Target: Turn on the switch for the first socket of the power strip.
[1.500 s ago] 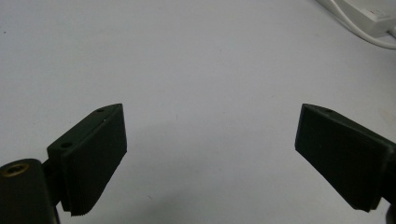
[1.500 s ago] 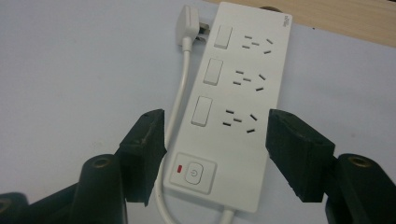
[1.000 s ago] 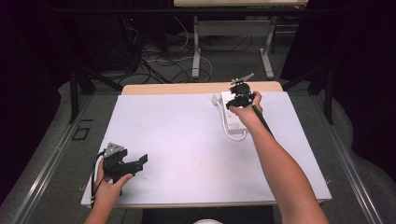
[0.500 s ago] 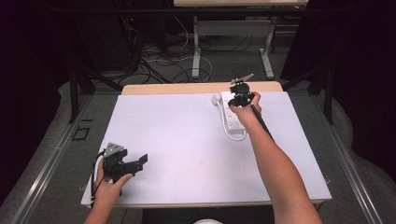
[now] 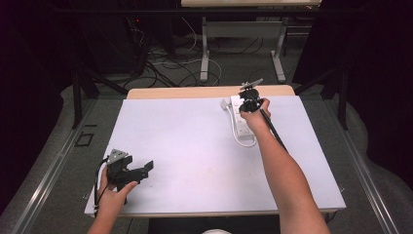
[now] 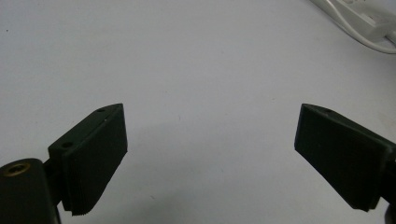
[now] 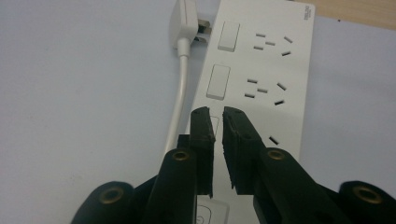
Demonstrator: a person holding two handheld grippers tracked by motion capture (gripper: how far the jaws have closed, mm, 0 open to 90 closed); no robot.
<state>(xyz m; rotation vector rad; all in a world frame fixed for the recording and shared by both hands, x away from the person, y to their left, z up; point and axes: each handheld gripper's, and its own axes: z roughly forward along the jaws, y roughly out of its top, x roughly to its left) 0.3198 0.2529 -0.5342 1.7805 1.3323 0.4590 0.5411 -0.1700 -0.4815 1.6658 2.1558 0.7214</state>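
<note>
White counter (image 5: pixel 195 146): rigid, light power strip (image 7: pixel 275 79) lies far right. Your right tongs (image 7: pixel 218 122), just closing, nearly shut and empty, hover over its switch; left tongs (image 6: pixel 210 140) wide. Press squarely.

Looks like a lab or test setup: white table (image 5: pixel 195 146) ringed by black curtains (image 5: pixel 380 73), loose cables (image 5: pixel 165 61) on the floor at 12 o'clock, another desk frame (image 5: pixel 243 29) behind.

A white mat (image 5: pixel 195 146) covers the wooden table (image 5: pixel 195 91); cables (image 5: pixel 165 61) lie tangled on the floor beyond.
</note>
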